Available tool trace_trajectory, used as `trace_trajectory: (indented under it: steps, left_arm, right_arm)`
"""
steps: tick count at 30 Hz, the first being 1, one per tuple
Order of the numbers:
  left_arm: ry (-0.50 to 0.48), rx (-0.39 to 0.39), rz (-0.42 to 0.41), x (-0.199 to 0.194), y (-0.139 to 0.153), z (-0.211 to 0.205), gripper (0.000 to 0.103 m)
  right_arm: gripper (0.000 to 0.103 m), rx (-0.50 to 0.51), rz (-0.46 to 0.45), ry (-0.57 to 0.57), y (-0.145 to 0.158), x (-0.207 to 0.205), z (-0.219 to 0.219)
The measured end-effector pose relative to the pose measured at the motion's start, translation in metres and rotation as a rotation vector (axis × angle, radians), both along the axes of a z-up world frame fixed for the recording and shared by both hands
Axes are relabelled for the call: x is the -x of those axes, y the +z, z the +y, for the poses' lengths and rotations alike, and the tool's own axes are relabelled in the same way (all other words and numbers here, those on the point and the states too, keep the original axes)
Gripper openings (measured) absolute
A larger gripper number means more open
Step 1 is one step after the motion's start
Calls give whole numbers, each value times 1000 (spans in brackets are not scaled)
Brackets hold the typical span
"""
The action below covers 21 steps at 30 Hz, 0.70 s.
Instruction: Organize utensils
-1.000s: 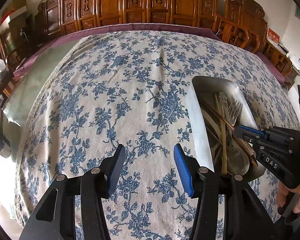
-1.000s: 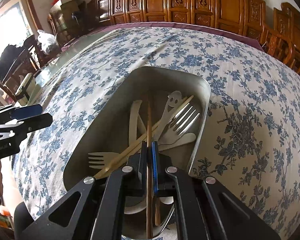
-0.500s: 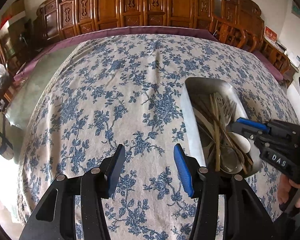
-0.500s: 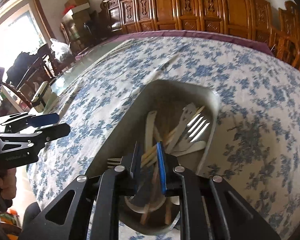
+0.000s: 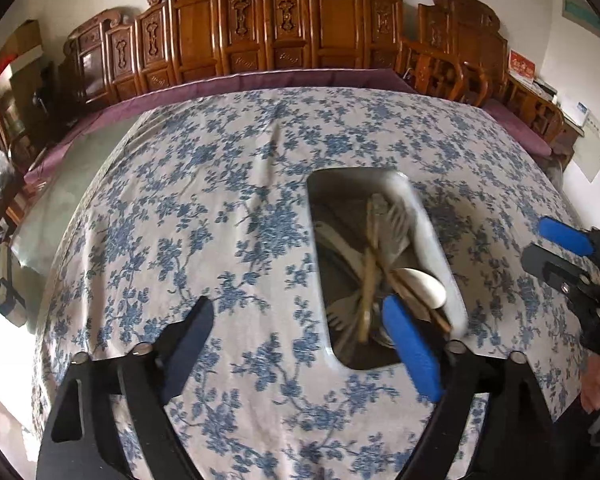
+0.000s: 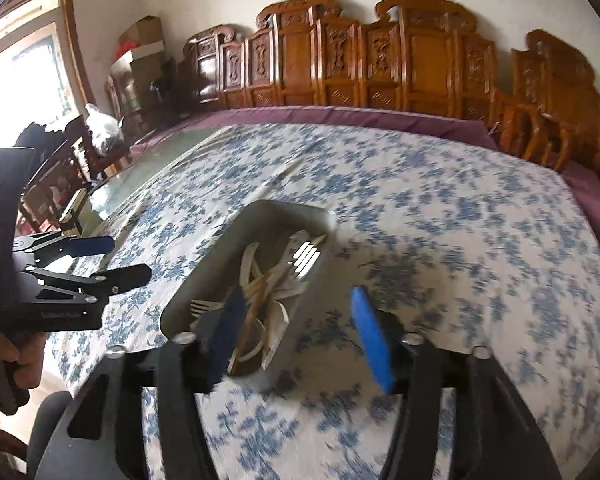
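A metal tray lies on the blue-flowered tablecloth. In it lie several utensils: a fork, a white spoon and wooden chopsticks. My left gripper hovers above the cloth at the tray's near left corner, jaws opening wide, nothing between them. My right gripper hangs above the near end of the tray, jaws opening and empty. The chopsticks and a fork rest in the tray. Each view shows the other tool: right gripper, left gripper.
Carved wooden chairs line the far side behind a purple cloth edge. A bare glass strip of table runs along the left, with a small dark object near it. A hand holds the left tool.
The right gripper let go of the chopstick it pinched, opened wide and pulled back and up from the tray. The left gripper opened wider and shifted toward the tray.
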<state>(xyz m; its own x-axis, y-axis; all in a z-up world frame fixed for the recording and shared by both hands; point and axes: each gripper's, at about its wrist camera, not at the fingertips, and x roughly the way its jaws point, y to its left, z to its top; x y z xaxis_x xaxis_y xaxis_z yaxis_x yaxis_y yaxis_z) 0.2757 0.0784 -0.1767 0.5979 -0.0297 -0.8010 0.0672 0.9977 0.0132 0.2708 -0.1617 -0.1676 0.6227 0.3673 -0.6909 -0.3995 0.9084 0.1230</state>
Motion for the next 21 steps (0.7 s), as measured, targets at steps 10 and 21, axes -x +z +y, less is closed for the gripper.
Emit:
trace_trajectory:
  steps: [10,21]
  left_arm:
    - [-21,6,-38,33,4,-40,95]
    - [-23,20,-111,83,36,-76,95]
  right_arm:
    - [100,27,-33,-106,12,39,-49]
    - [100,64,-60,-199,30,90,-84]
